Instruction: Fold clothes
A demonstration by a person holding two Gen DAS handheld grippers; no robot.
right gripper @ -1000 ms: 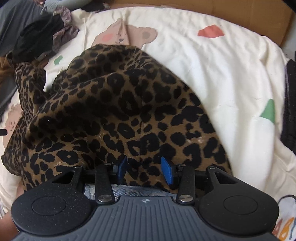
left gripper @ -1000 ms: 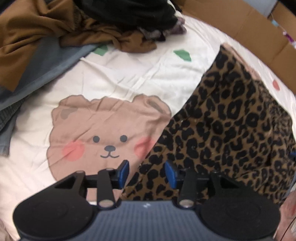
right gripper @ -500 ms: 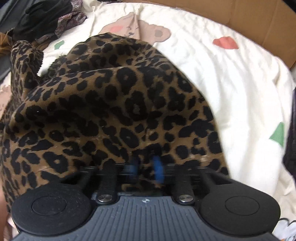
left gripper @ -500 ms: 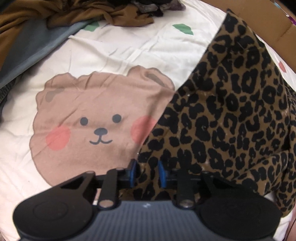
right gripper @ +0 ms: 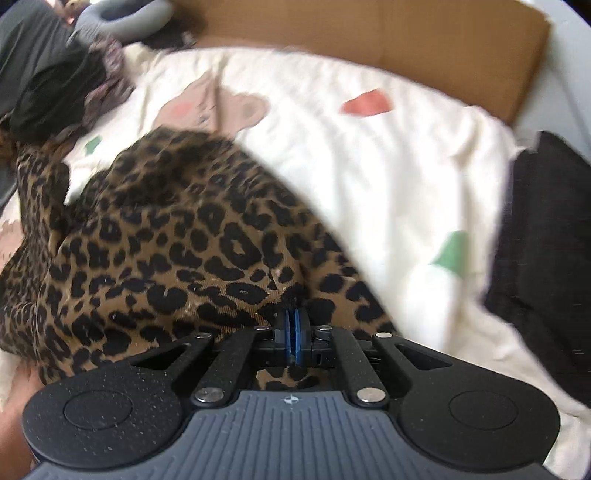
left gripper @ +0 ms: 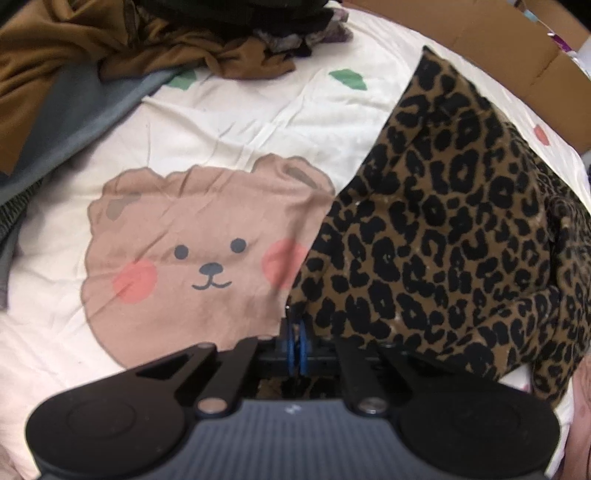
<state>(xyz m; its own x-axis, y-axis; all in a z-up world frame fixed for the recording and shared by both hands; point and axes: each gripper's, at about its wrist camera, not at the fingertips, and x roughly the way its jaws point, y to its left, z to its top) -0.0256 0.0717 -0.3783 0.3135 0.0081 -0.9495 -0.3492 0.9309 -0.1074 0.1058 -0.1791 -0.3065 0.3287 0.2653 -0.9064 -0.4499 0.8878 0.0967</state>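
A leopard-print garment [left gripper: 454, 236] lies on a cream bedsheet with a bear print [left gripper: 199, 251]. In the left wrist view it fills the right half, and my left gripper [left gripper: 296, 341] is shut on its near left edge, blue pads pressed together. In the right wrist view the same garment [right gripper: 177, 254] spreads across the left and centre, bunched and raised. My right gripper [right gripper: 292, 334] is shut on its near edge, with cloth pinched between the blue pads.
A heap of brown [left gripper: 48, 48], grey [left gripper: 70, 122] and black clothes lies at the far left of the bed. Cardboard [right gripper: 369, 33] borders the far side. A dark folded cloth [right gripper: 546, 254] sits at the bed's right edge.
Both grippers went from open to shut on the leopard-print garment's near edge. The cloth has been drawn up and bunched, and the right view has shifted.
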